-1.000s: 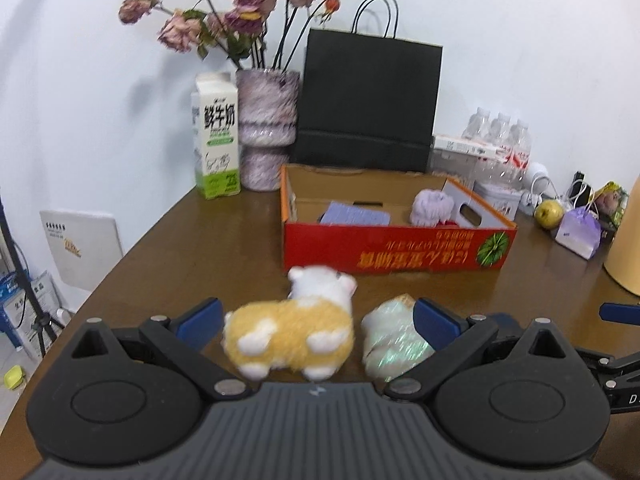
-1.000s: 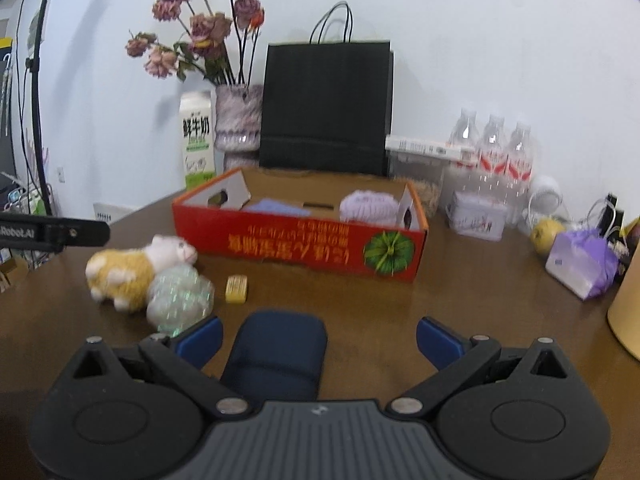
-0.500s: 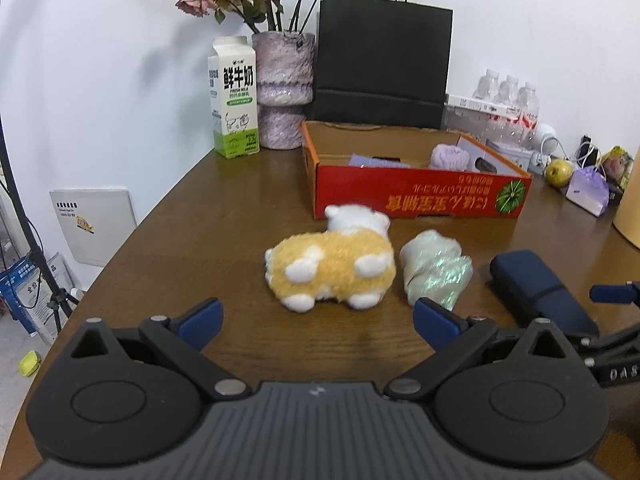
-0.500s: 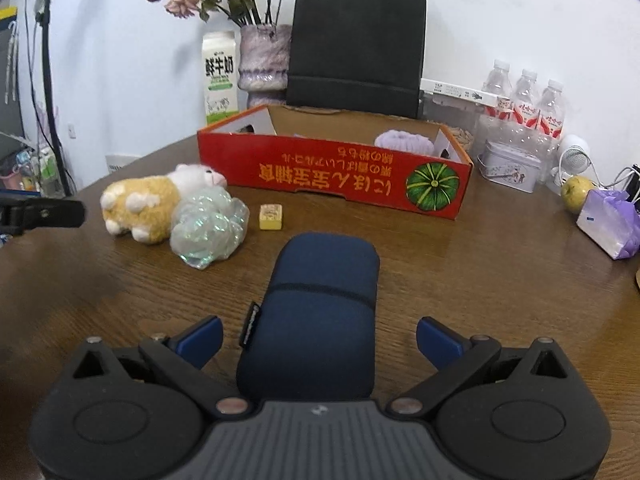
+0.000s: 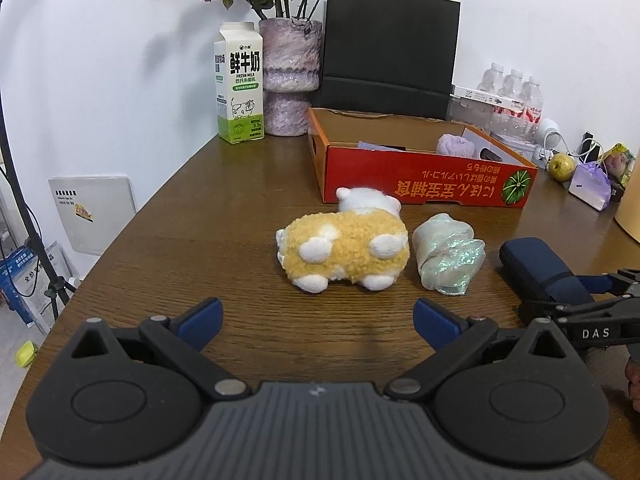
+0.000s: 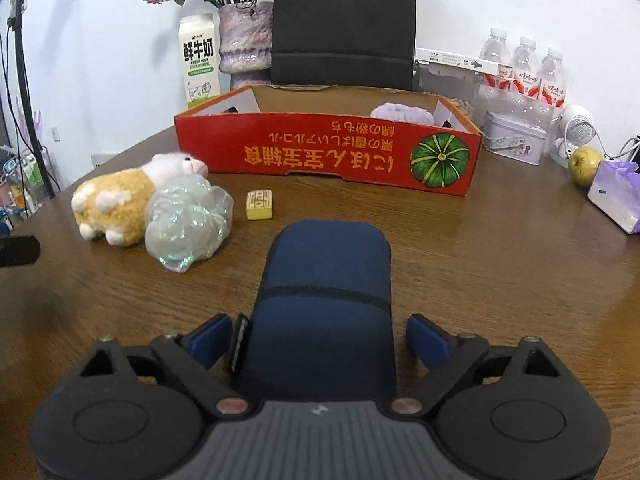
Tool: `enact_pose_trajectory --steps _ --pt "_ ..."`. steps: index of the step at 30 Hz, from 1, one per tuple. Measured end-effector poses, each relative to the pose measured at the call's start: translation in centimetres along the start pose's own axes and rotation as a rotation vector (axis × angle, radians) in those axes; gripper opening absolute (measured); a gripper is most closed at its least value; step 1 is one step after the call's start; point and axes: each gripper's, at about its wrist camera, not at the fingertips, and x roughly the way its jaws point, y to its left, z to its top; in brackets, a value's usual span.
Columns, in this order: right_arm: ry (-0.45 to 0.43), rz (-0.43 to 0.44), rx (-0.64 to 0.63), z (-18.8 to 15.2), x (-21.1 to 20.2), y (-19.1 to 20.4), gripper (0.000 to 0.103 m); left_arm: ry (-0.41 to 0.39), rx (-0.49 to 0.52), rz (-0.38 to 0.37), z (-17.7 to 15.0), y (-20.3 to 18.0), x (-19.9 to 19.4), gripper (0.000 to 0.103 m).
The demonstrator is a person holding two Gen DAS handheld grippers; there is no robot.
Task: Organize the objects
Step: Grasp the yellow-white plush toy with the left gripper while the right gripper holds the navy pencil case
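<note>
Sorting partly done: two things in the box, four left on the surface.

The red cardboard box (image 6: 326,156) already holds a lilac fluffy item (image 6: 402,114) and a flat purple piece (image 5: 378,146); the plush sheep (image 5: 346,250), the iridescent wrapped bundle (image 6: 188,222), the small yellow block (image 6: 260,205) and the navy case (image 6: 324,300) lie in front of it on the surface (image 5: 224,216). The right gripper (image 6: 320,338) has just been narrowing its fingers around the near end of the navy case, pads not visibly pressing yet. The left gripper (image 5: 316,316) is spread wide and empty, short of the sheep. Readable text: the milk carton (image 5: 240,88) says "鲜牛奶 FRESH MILK"; the box carries upside-down yellow characters beside a green pumpkin picture; "DAS" shows on the right gripper's side.
</note>
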Motion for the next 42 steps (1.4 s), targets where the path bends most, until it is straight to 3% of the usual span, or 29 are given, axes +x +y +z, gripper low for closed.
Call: enact_pose_trajectory --steps 3,7,12,17,28,36,42 --pt "-0.027 0.005 -0.004 0.1 0.0 0.1 0.068 0.009 -0.005 -0.001 0.0 0.0 0.4 0.103" --pt "-0.052 0.019 0.014 0.0 -0.3 -0.1 0.063 0.02 -0.002 0.004 0.2 -0.2 1.3 0.103" --pt "-0.133 -0.016 0.078 -0.2 -1.5 -1.0 0.062 0.021 -0.015 -0.003 1.1 -0.6 2.7 0.103" --pt "-0.196 -0.065 0.052 -0.4 -2.5 -0.8 0.062 0.007 -0.014 -0.028 2.7 -1.7 4.3 0.103" --pt "-0.189 -0.06 0.048 -0.3 -2.4 -0.7 0.062 -0.001 -0.018 0.046 3.7 -2.7 8.8 0.103" --pt "-0.184 -0.058 0.045 -0.4 -2.3 -0.6 0.062 -0.032 -0.057 0.001 3.5 -1.7 9.5 0.103" --pt "-0.192 -0.059 0.04 -0.4 -2.4 -0.6 0.062 -0.044 -0.069 0.01 3.4 -1.4 8.9 0.095"
